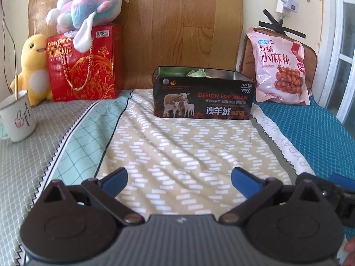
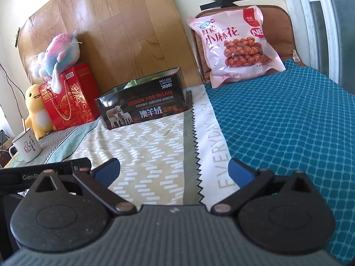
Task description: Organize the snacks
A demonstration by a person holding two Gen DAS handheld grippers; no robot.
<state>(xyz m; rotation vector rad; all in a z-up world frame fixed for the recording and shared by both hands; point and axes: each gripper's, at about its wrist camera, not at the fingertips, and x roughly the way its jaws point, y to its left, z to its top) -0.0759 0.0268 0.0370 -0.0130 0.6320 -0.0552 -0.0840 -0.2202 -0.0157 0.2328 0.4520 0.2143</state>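
Nearest, the left tool [image 1: 179, 182] and the right tool [image 2: 174, 173] both stand wide, blue pads apart and nothing between them, over a patchwork cloth [image 1: 177, 146] whose white strip reads "EVERYDAY WISH". The left tool's black body, lettered "GenR", shows at the left edge of the right wrist view. At near left stands a white enamel mug [image 1: 17, 116] with a thumbs-up drawing. Farther, mid-cloth, sits an open black tin box [image 1: 203, 95] printed "DESIGN FOR MILAN", "NO.L102", "3800D", with sheep; something green shows inside. At far left a red gift box [image 1: 84, 64] reads "Crispy Cashew", between a yellow plush duck [image 1: 33, 66] and a pastel plush toy [image 1: 88, 6] on top. At far right a pink snack bag [image 1: 281, 66] marked "小麻花", "400g", leans upright on a brown cushion [image 2: 277, 33].
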